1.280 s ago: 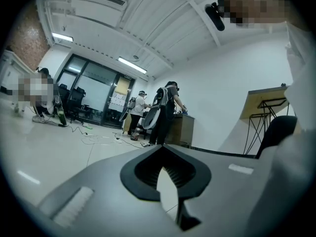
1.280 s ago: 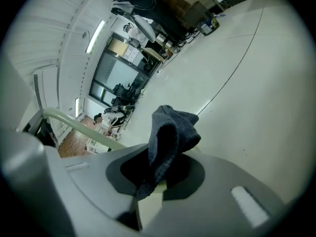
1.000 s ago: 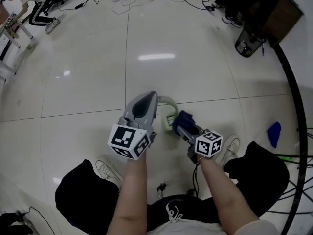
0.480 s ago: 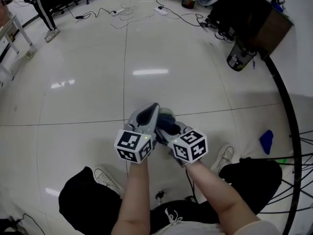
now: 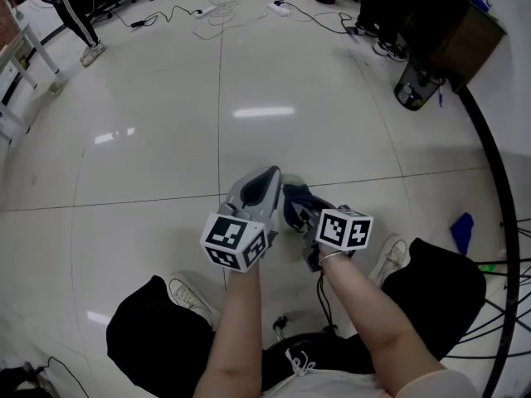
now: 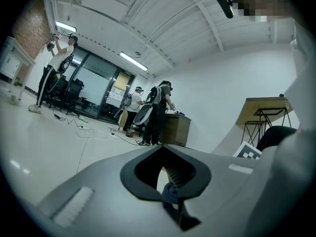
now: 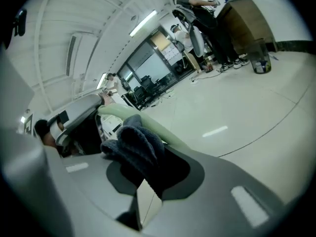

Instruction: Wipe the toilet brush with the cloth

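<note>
The head view shows my two grippers side by side over the white floor. A pale green toilet brush handle runs from my left gripper across to the right one. The left jaws look closed round that handle, though the left gripper view shows little of it. My right gripper is shut on a dark blue cloth, which is bunched up and pressed against the handle. In the head view the cloth and the grippers hide the brush. The brush head is out of sight.
My shoes stand just below the grippers. A black bin and a brown cabinet are at the far right, a black curved rail runs down the right side, and a blue object lies near it. Cables trail at the back. People stand by a desk.
The right gripper with the cloth has closed in on the left gripper. The green handle loop that showed between them a second ago is now covered.
</note>
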Demonstrator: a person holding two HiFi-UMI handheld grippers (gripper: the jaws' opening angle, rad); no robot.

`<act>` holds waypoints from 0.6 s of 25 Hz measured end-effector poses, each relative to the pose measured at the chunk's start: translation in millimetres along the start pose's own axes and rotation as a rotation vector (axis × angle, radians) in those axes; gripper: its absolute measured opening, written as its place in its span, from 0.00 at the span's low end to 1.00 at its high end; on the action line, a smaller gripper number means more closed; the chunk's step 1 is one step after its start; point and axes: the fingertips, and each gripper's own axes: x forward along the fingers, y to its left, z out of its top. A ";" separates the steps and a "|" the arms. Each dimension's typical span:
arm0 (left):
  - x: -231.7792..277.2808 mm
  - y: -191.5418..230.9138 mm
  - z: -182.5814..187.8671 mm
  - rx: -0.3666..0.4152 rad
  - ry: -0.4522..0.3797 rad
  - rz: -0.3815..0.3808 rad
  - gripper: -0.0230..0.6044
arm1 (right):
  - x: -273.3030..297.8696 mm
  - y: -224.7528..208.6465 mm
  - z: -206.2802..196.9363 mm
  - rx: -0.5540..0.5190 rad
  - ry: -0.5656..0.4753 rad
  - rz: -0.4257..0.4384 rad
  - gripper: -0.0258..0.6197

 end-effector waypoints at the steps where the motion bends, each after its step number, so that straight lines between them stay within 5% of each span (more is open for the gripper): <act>1: -0.5 0.4 -0.3 0.001 0.000 0.001 0.05 | 1.2 -3.7 -1.9 0.024 -0.001 -0.001 0.14; 9: 0.3 -0.9 1.2 0.049 0.004 0.030 0.05 | 17.3 -50.9 -36.9 0.212 0.023 -0.034 0.14; 15: 4.3 2.7 5.7 0.060 -0.014 0.042 0.05 | 31.6 -82.8 -62.5 0.257 0.071 -0.094 0.14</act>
